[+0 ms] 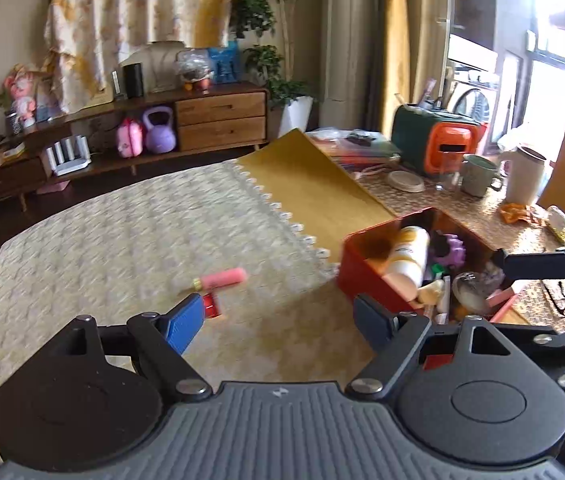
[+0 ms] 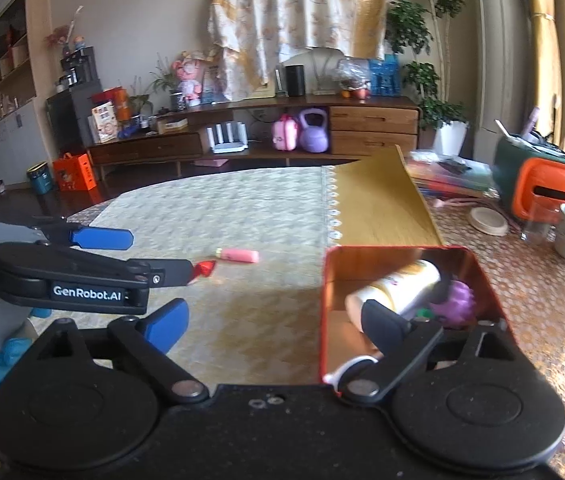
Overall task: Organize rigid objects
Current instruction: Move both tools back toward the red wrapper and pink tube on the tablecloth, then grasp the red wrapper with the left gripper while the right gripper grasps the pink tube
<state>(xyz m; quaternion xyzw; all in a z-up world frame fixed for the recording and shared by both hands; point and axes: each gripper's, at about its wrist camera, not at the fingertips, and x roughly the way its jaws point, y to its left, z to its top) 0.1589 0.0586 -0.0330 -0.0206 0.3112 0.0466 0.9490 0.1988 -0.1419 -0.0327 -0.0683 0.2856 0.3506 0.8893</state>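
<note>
The left hand-held gripper (image 1: 278, 320) hangs spread wide and empty over the tabletop (image 1: 122, 240), near a small red piece (image 1: 211, 305) and pink tube (image 1: 222, 278) — likely next pickups. Right of them, the red box (image 2: 402, 300) holds sorted items — the right hand-held gripper (image 2: 278, 320) gapes empty over it.

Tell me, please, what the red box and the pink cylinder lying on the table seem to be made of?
The red box looks like painted metal: its inner walls shine coppery and mirror the contents. The pink cylinder seems matte plastic with a gold-coloured end, possibly metal; blur leaves this open.
</note>
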